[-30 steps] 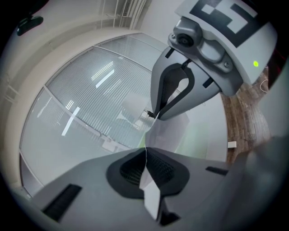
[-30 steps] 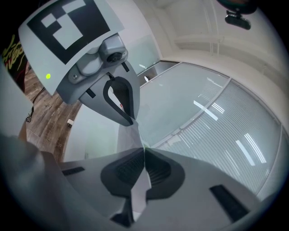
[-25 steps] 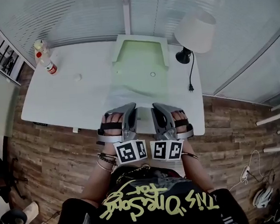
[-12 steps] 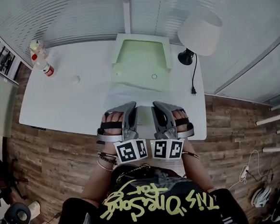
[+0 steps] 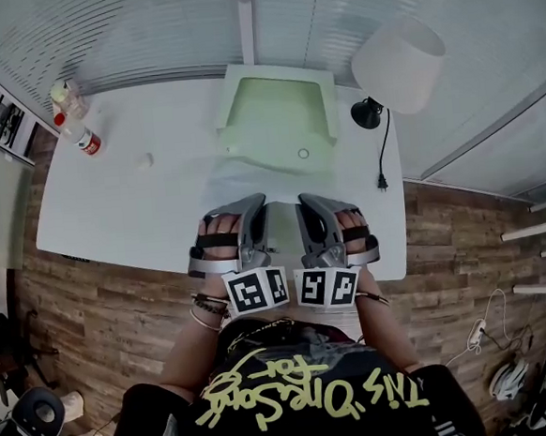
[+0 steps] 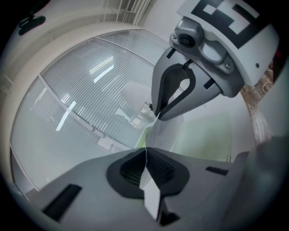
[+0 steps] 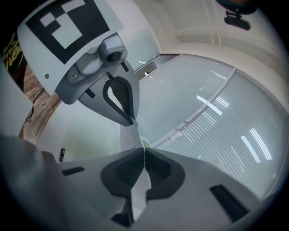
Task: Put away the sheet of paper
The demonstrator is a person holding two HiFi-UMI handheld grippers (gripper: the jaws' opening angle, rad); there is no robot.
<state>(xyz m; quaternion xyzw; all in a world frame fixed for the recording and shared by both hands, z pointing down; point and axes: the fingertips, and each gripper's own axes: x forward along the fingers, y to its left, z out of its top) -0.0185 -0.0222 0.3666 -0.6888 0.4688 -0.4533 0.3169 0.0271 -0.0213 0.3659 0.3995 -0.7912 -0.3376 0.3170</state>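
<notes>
left gripper point(image 6: 146, 151): jaws clenched on the sheet of paper point(image 5: 251, 178), a thin white edge pinched between the dark pads; right gripper point(image 7: 143, 151): same, jaws clamped on the same sheet; each gripper view shows the other gripper's tip just ahead, with a short creased span of paper between the two.

change against the frames a second ago: both grippers sit side by side as before, same grip, same spacing; the near edge of the table point(image 5: 140, 204) now lies lower in the head view, so the pair is a little further over the tabletop; lamp point(image 5: 397, 61) has slid right, bottle point(image 5: 76, 134) toward the left border.

sheet: held at its near edge, above the table's near part, it reaches away from the person toward the green tray point(image 5: 278, 108); far end at the tray's near lip, touching or not cannot be told; it seems to run lengthwise from grippers to tray, though foreshortening leaves the long axis uncertain.

outward: tray at the table's far side, centre; lamp to its right, cable point(image 5: 381, 157) trailing down; bottle at the far left corner; wooden floor point(image 5: 101, 310) around.
</notes>
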